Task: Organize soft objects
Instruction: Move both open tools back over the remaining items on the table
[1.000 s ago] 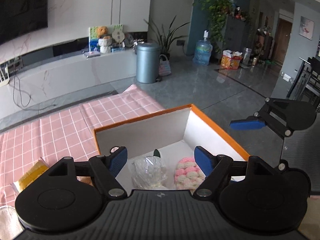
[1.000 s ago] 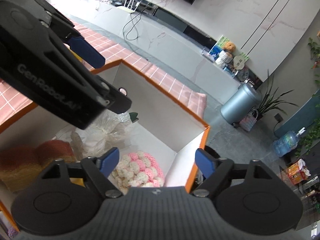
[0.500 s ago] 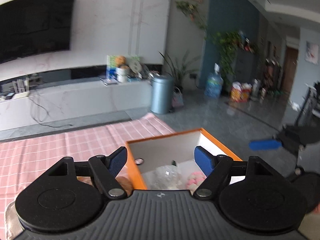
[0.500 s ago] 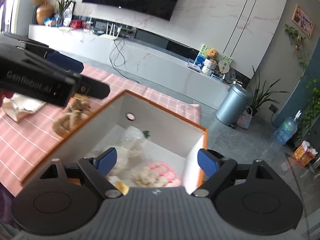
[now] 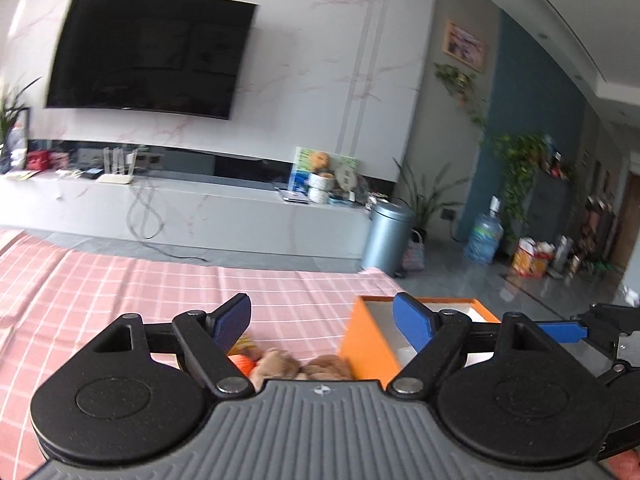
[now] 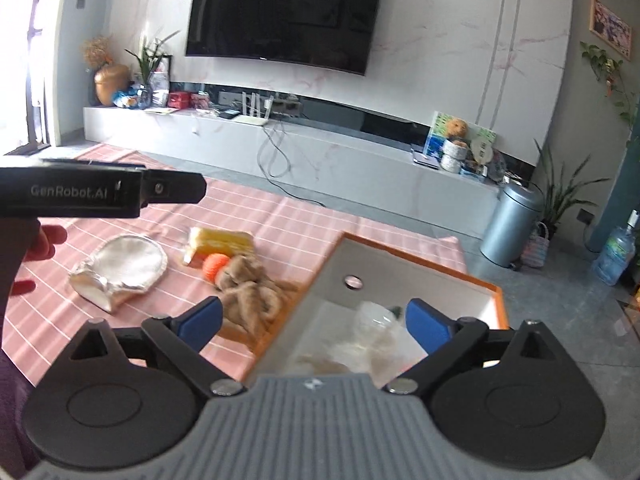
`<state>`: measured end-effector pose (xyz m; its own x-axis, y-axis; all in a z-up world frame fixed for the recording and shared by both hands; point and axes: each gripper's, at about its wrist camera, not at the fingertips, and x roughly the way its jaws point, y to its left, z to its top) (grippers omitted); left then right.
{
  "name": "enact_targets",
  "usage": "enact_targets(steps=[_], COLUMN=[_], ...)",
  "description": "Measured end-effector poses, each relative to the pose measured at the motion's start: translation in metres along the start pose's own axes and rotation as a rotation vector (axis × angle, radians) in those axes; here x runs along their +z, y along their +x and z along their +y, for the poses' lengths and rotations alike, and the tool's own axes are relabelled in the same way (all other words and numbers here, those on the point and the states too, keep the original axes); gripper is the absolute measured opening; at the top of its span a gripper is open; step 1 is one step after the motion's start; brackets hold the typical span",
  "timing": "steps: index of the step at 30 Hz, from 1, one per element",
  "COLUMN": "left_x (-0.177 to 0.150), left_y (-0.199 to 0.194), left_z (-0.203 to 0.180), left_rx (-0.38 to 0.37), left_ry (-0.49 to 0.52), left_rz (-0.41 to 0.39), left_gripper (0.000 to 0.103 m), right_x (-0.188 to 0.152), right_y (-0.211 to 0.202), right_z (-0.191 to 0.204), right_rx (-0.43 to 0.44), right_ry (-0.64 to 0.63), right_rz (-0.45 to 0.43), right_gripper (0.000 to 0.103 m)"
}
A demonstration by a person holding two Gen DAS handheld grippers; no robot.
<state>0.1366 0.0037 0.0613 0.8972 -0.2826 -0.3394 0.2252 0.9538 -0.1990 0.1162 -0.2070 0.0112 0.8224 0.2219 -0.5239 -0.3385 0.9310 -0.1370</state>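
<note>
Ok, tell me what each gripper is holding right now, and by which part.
Nothing is held. The left gripper is open with bare pads above the brown plush toy; the right gripper is open over the orange box.

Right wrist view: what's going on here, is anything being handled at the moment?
A person is sorting soft things into an orange box on a pink checked tablecloth. Right now neither claw holds anything: the right claw is open above the box's near edge, and the left claw is open too. A clear plastic bag lies inside the box. Still out on the cloth beside it are a brown plush toy, an orange ball, a yellow sponge and a silver pouch.
</note>
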Motion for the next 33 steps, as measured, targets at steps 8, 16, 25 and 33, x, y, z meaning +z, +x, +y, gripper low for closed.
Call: enact_targets(steps=[8, 16, 25, 33], left_x=[-0.015, -0.035, -0.048, -0.049], left_y=[-0.016, -0.025, -0.014, 0.016], left_z=[0.057, 0.109, 0.153, 0.196], left_rx=[0.105, 0.193, 0.24, 0.268], left_ry=[-0.108, -0.16, -0.202, -0.257], left_rz=[0.021, 0.088, 0.257, 0.384], left_gripper=[0.095, 0.095, 0.096, 0.096], right_x=[0.013, 0.022, 0.028, 0.034], right_y=[0.017, 0.051, 0.102, 0.144], right_z=[0.041, 0.077, 0.097, 0.106], right_rx=[0.078, 0.124, 0.119, 0.092], right_ry=[-0.029, -0.071, -0.168, -0.296], right_rz=[0.006, 0.061, 0.17, 0.265], right_gripper=[0.097, 0.098, 0.098, 0.098])
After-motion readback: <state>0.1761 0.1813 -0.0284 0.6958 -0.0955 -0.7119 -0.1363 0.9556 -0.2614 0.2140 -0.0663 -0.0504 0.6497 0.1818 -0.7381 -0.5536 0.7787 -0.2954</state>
